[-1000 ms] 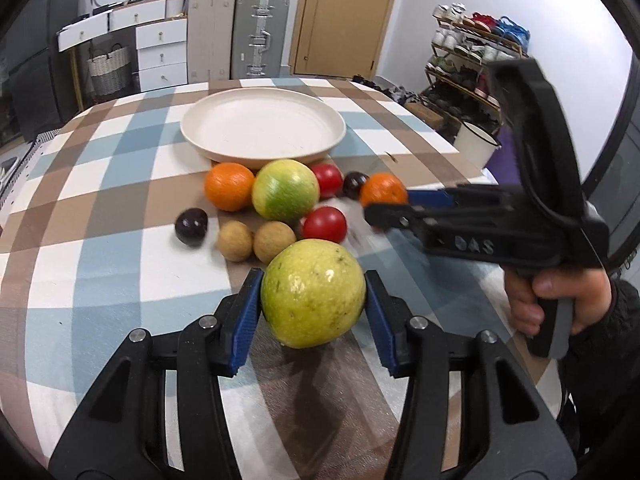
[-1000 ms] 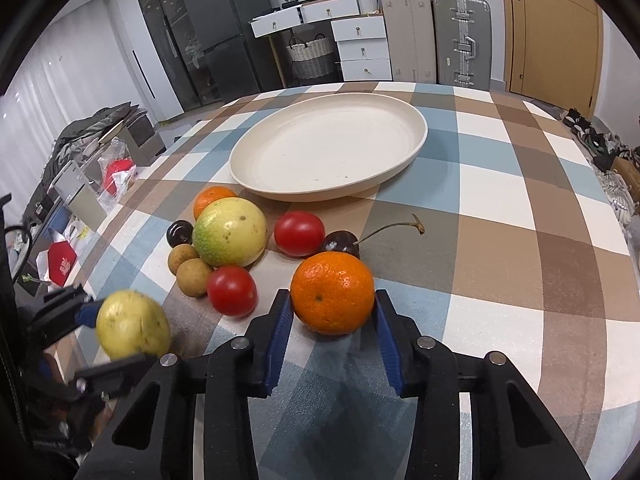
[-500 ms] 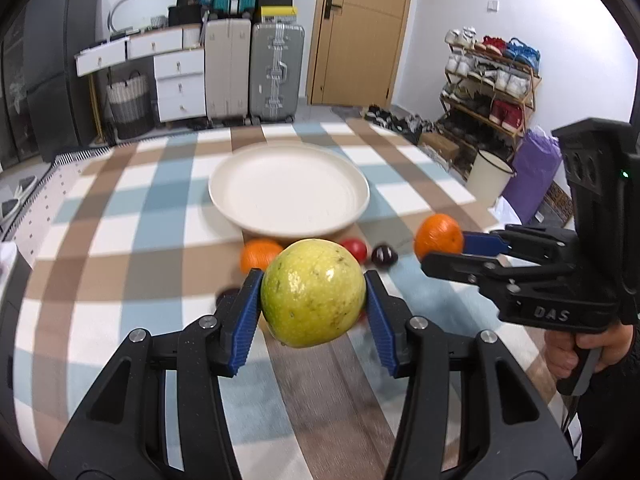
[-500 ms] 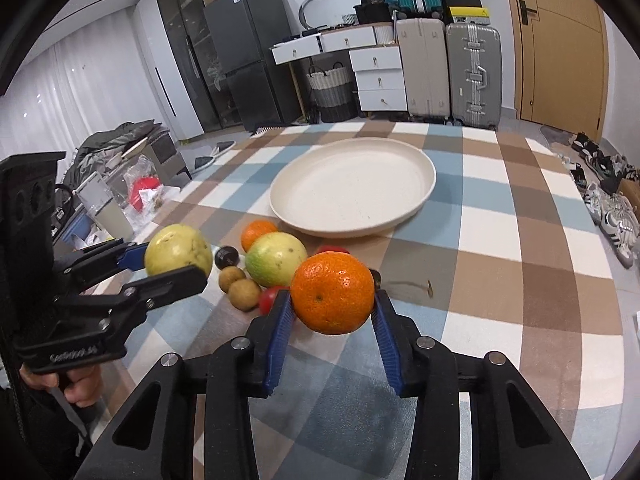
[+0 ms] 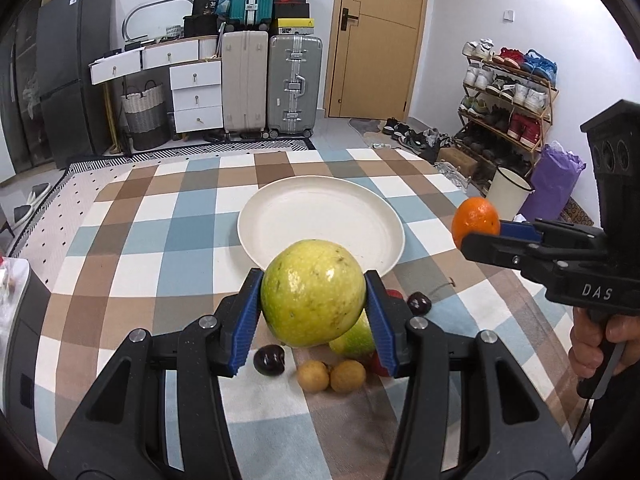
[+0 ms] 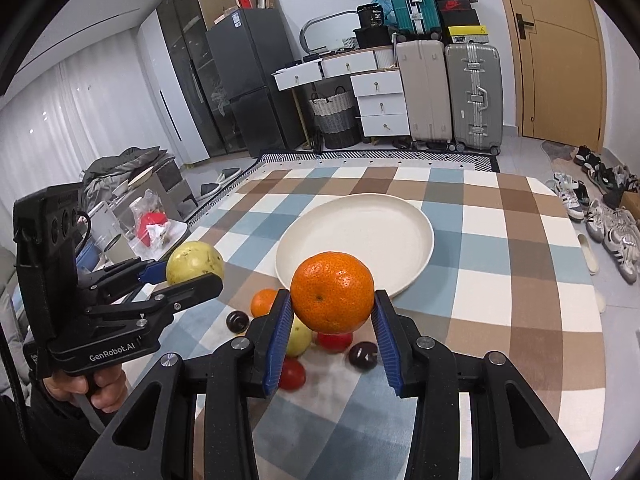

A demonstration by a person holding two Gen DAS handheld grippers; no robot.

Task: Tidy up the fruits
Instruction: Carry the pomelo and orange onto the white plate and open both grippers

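My left gripper (image 5: 314,312) is shut on a large yellow-green fruit (image 5: 314,298), held in the air above the checked tablecloth. My right gripper (image 6: 332,322) is shut on an orange (image 6: 332,292), also lifted off the table. Each gripper shows in the other's view: the right one with its orange (image 5: 476,222) at the right, the left one with its yellow-green fruit (image 6: 195,262) at the left. The cream plate (image 5: 320,226) lies beyond both, with nothing in it. Below the grippers a second orange (image 6: 264,302), a green-yellow fruit (image 5: 354,340), red fruits (image 6: 292,374), dark cherries (image 5: 269,360) and two small brown fruits (image 5: 313,376) rest on the cloth.
The table's far edge (image 5: 280,152) lies past the plate. Suitcases (image 5: 294,88) and white drawers (image 5: 196,96) stand against the back wall; a shoe rack (image 5: 508,92) at the right. A hand (image 5: 600,350) grips the right tool's handle.
Both grippers have risen off the table with their fruits. The fruit pile and plate now sit lower and farther in both views.
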